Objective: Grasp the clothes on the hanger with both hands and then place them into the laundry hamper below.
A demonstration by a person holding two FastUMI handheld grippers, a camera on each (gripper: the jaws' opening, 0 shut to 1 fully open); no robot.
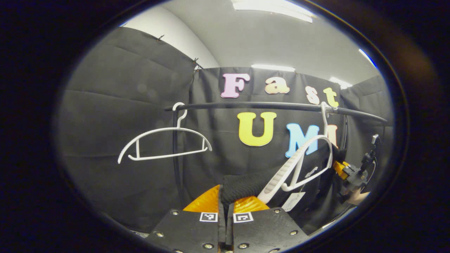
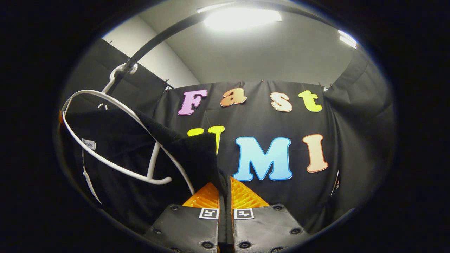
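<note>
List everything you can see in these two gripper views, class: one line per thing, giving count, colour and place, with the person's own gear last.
Rail: one, black, running across the booth near the top.
Empty hanger: one, white, hooked on the rail's left part.
Second hanger: one, white, tilted on the rail, garment partly off it.
Garment: one, black, stretched between both grippers.
Tags: white, on the garment.
Ceiling lights: several, white, overhead.
Left gripper: fingers shut on the garment's edge.
Right gripper: fingers shut on the garment.
</note>
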